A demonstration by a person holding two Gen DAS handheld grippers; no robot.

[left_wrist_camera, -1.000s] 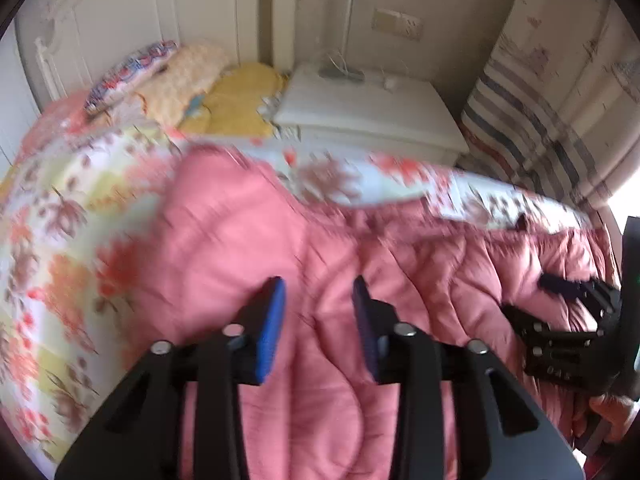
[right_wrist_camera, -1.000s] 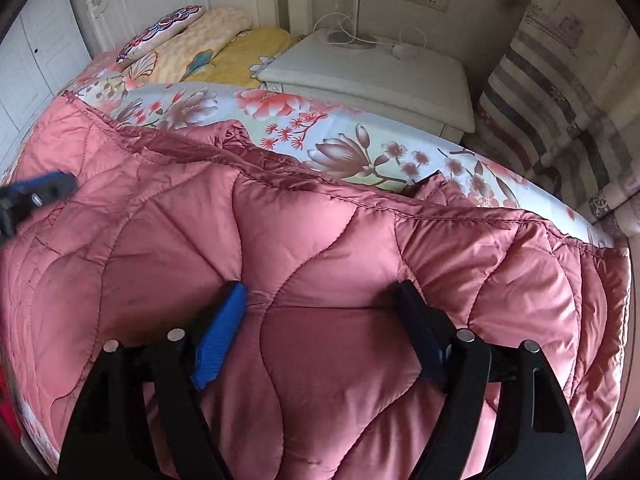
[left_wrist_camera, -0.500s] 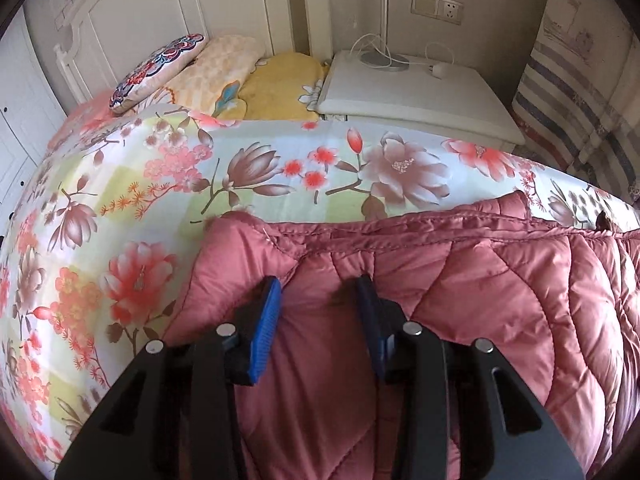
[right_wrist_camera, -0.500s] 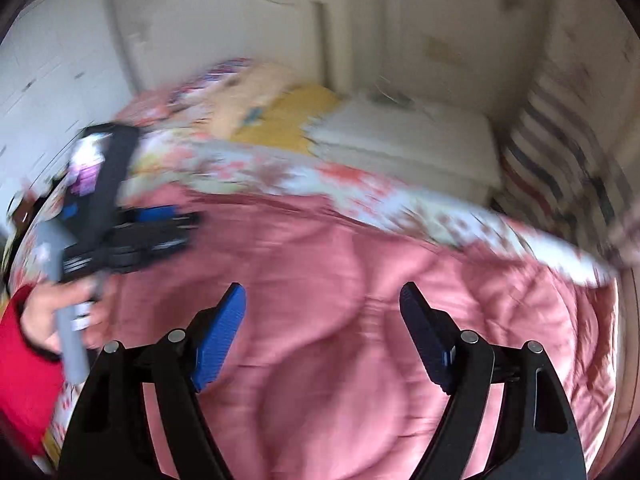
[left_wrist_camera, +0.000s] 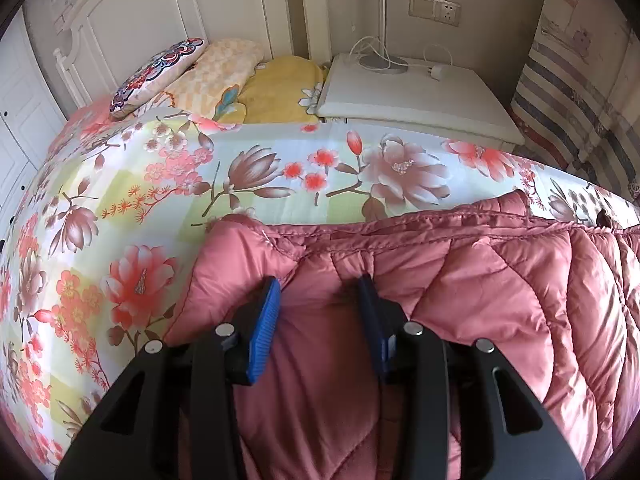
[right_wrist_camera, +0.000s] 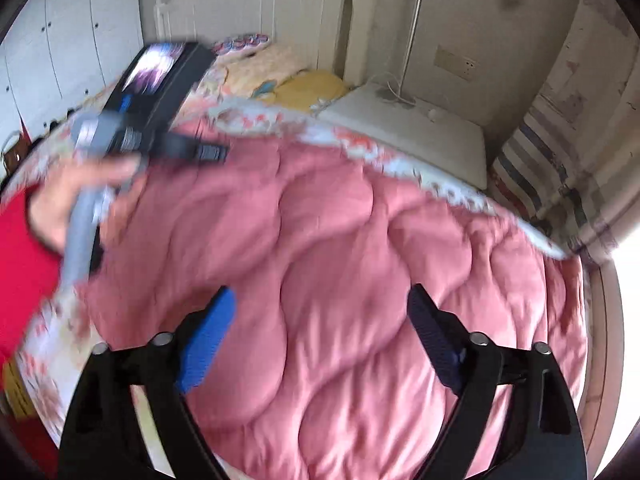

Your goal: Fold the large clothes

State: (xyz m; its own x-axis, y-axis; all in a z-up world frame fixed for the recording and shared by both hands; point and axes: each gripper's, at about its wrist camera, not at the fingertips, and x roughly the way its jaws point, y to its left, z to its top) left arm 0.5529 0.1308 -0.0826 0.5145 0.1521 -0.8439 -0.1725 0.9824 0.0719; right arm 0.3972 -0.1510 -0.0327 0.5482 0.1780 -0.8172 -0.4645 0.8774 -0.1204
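Note:
A pink quilted coat (left_wrist_camera: pixel 460 280) lies folded across the floral bedspread (left_wrist_camera: pixel 120 200); its stitched edge runs left to right. My left gripper (left_wrist_camera: pixel 320 284) sits at the coat's left corner, blue pads pressed on a bunched ridge of the fabric. In the right wrist view the coat (right_wrist_camera: pixel 340 220) fills the middle. My right gripper (right_wrist_camera: pixel 322 292) hovers above it; its jaws are opening wide and the pads press on nothing. That view also shows the left gripper (right_wrist_camera: pixel 216 152) at the upper left, held by a hand (right_wrist_camera: pixel 72 200) with a red sleeve.
Pillows (left_wrist_camera: pixel 224 68) lie at the head of the bed by a white headboard (left_wrist_camera: pixel 140 8). A white nightstand (left_wrist_camera: pixel 412 96) with a lamp base and charger cable stands behind the bed. A striped curtain (left_wrist_camera: pixel 560 92) hangs on the right. White wardrobe doors (right_wrist_camera: pixel 60 40) stand on the left.
The left gripper came down with the coat's edge, laid it on the bedspread and then held still. The right gripper drew back from the coat, spread wider, and the left hand came into its view.

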